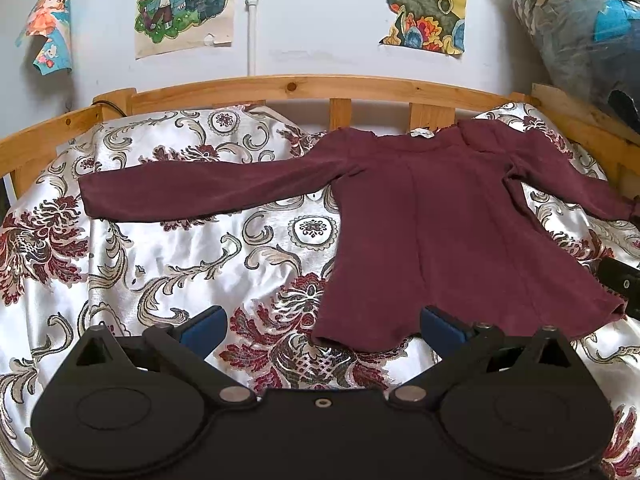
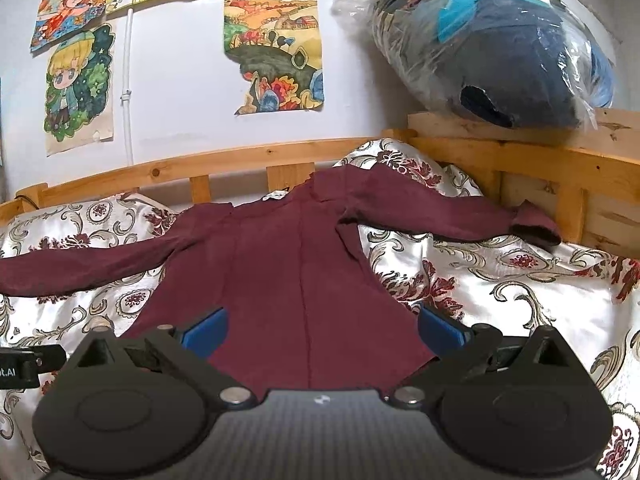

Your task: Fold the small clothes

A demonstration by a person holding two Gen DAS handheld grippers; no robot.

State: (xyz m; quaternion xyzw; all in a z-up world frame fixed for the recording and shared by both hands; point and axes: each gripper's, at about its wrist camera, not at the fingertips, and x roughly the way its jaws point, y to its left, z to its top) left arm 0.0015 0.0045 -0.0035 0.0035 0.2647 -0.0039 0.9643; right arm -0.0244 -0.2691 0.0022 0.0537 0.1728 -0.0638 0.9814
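**Left wrist view: hem corner between spread jaws, shirt laid flat on the bed**

Left wrist view, nearest first: the left gripper [image 1: 322, 326] has its blue-padded jaws wide apart and grips nothing. Between them shows patterned bedspread [image 1: 180, 248] and, toward the right-hand finger, the near-left corner of the maroon shirt [image 1: 452, 232]; its hem lies just beyond the pads, and whether cloth touches the right-hand pad cannot be told. Past the hem the shirt spreads flat, body running away from the camera, one long sleeve stretched far out to the left across the bedspread, the other trailing off to the right edge. A black piece of the right gripper [image 1: 622, 284] sits beside the hem's right corner. The neckline with a white label lies at the far end, near the wooden bed rail [image 1: 304, 86]. Behind it rises a pale wall with cartoon posters [image 1: 184, 4].

Right wrist view: the right gripper [image 2: 322, 328] likewise has its jaws spread, empty, held over the lower middle of the shirt [image 2: 288, 264], with the hem running between the fingers and cloth filling the gap. The right sleeve reaches away to the right, its cuff curled up close to the rail [image 2: 560, 160]. On the rail's corner beyond rests a clear plastic bag of bedding [image 2: 500, 52].
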